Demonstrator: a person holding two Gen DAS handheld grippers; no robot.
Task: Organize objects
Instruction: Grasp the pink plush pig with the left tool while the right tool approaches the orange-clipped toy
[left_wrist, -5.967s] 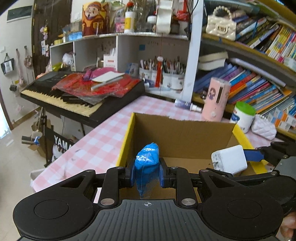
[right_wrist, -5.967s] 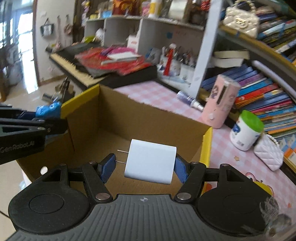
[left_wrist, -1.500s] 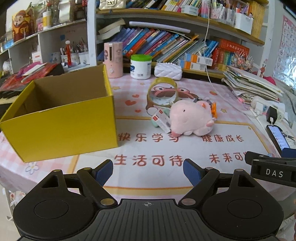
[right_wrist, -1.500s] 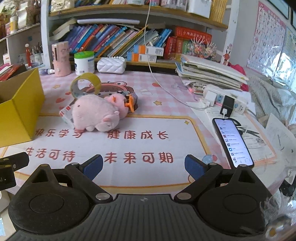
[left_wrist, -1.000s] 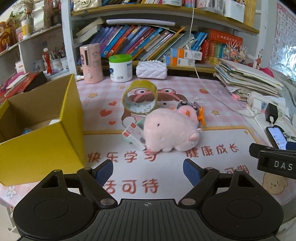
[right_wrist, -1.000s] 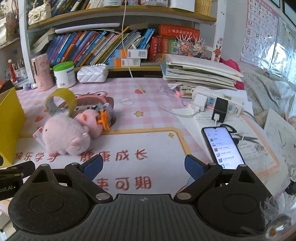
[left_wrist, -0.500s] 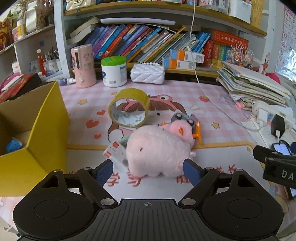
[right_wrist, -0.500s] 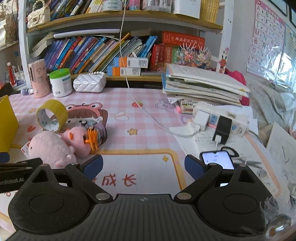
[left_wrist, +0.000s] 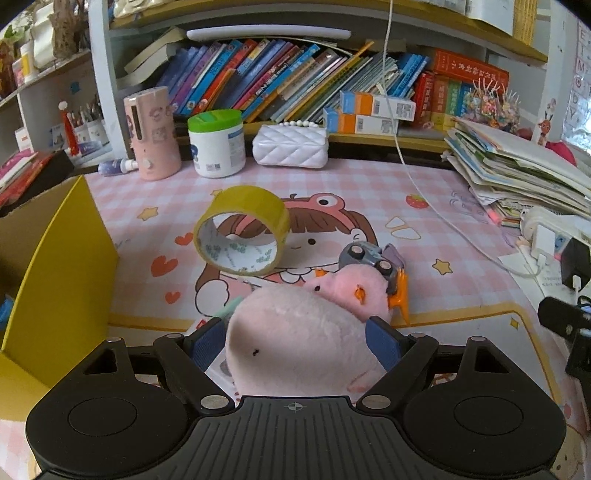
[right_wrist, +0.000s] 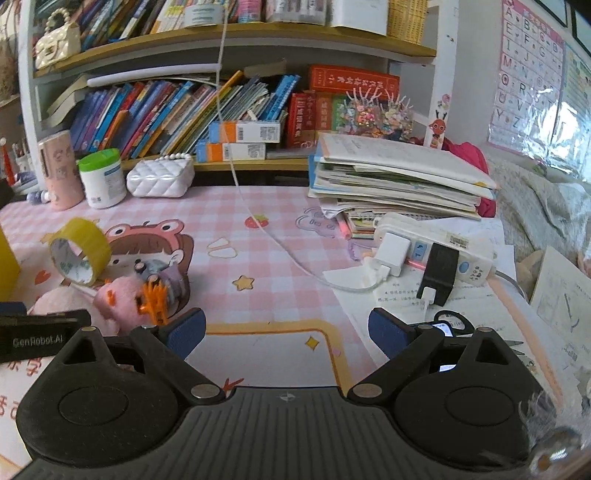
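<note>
Pink plush (left_wrist: 295, 347) — left claw (left_wrist: 295, 341) straddling.

2 tool-mounted fisheyes, low over desk, both seeing tape roll (left_wrist: 242, 229)

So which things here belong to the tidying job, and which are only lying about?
Belong to the job:
- big pink plush, between the open left tongs
- small pink plush
- tape roll
- toy car
- yellow box

Only lying about:
- book stack
- power strip
- white quilted purse
- green-lidded jar
</note>
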